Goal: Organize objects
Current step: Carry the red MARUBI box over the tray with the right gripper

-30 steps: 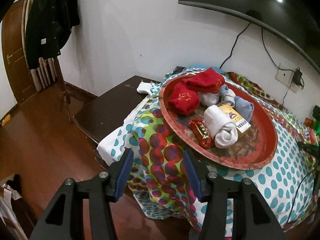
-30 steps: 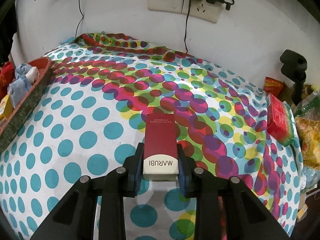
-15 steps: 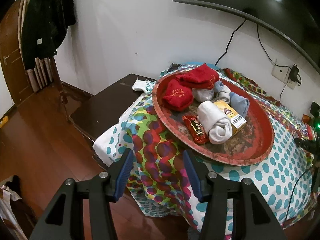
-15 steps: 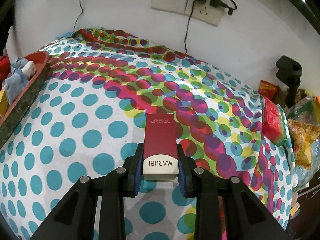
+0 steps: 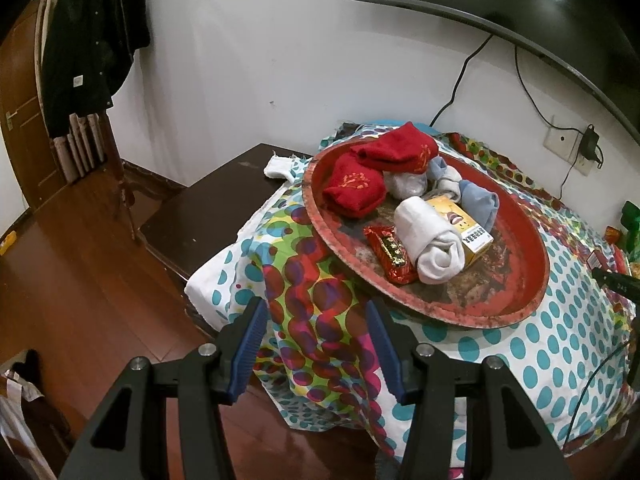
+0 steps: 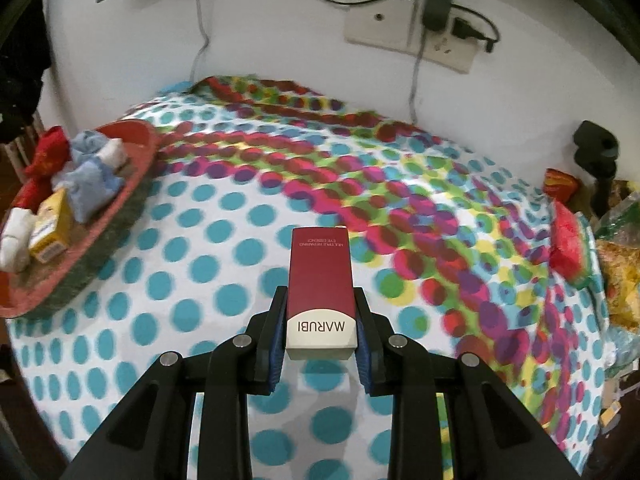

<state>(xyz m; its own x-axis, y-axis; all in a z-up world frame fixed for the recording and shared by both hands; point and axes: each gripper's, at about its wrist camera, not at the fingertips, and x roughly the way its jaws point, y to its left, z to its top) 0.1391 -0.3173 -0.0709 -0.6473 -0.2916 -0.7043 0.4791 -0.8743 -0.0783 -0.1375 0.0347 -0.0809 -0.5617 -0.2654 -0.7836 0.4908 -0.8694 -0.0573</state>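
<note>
My right gripper (image 6: 320, 316) is shut on a dark red MARUBI box (image 6: 320, 280) and holds it above the polka-dot cloth (image 6: 224, 240). A round red tray (image 5: 516, 312) sits on the cloth; it holds red socks (image 5: 356, 188), a rolled white sock (image 5: 432, 240), a yellow box (image 5: 468, 228), a blue sock (image 5: 480, 204) and a red snack packet (image 5: 390, 254). The tray (image 6: 100, 236) lies to the left in the right wrist view. My left gripper (image 5: 316, 344) is open and empty, off the table's near-left corner, below the tray.
A dark wooden cabinet (image 5: 212, 208) stands left of the table. Red packets (image 6: 568, 244) and snack bags (image 6: 620, 264) lie at the table's right edge. A wall socket with cables (image 6: 416, 36) is behind. A black stand (image 6: 596, 152) is at the far right.
My right gripper with the box has swung left, bringing the tray further into view. My left gripper has drifted back and left a little.
</note>
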